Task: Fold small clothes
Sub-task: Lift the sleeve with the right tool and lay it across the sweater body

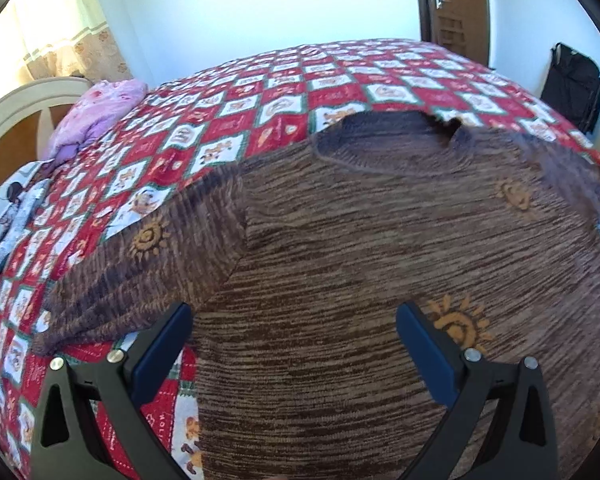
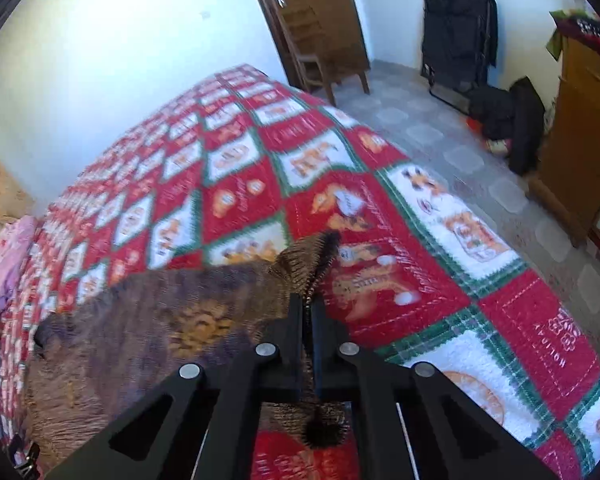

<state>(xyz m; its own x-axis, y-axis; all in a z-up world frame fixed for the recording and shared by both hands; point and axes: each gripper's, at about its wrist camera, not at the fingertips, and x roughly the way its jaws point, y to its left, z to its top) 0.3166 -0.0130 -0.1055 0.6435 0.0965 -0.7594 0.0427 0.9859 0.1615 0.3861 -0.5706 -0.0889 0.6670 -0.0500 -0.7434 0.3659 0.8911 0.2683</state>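
A small brown knitted sweater with orange sun motifs lies spread on the bed, its collar toward the far side and one sleeve out to the left. My left gripper is open, its blue-padded fingers low over the sweater's near left part. My right gripper is shut on a ribbed edge of the sweater, which sticks out past the fingertips. The rest of the sweater shows blurred at the left of the right wrist view.
The bed has a red, white and green checked quilt. A purple pillow and other clothes lie at the left. A door, a chair, black bags and a wooden cabinet stand beyond the bed's right side.
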